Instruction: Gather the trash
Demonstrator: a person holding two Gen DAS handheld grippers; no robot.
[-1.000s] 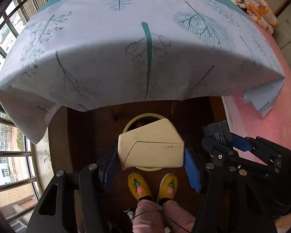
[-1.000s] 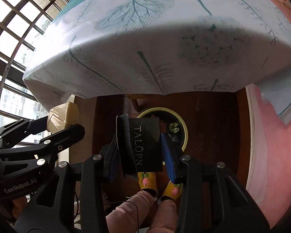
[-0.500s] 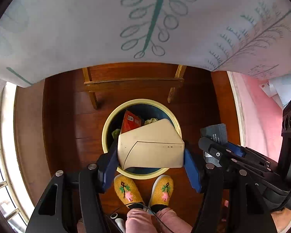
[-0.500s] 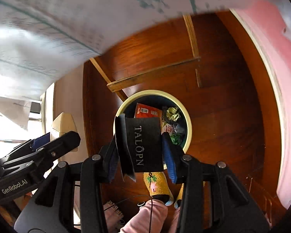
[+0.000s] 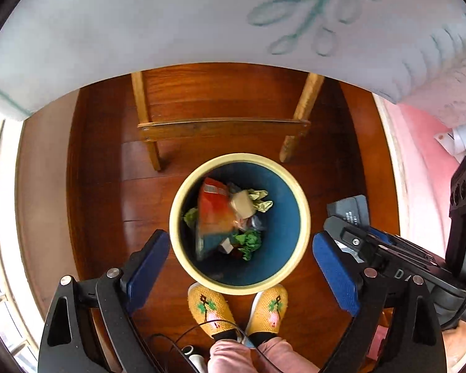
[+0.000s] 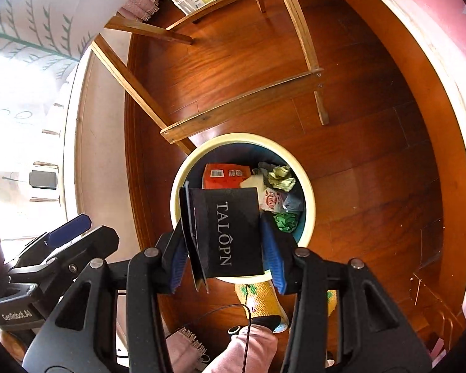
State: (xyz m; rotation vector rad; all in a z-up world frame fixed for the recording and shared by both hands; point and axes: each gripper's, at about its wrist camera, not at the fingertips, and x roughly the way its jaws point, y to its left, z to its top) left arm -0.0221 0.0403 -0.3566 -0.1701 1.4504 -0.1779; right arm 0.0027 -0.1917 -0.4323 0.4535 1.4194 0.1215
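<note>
My left gripper has just sprung wide, empty, above the bin; its beige box lies inside. My right gripper, loosening, pinches the black box over the near rim; released here, it could clip the rim and fall to the floor.

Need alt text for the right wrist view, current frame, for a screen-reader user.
The right gripper holds a black box lettered TALOPN just above a round cream-rimmed bin on a wooden floor. The bin already holds an orange packet and crumpled green paper; the person's yellow slippers show below.
</note>
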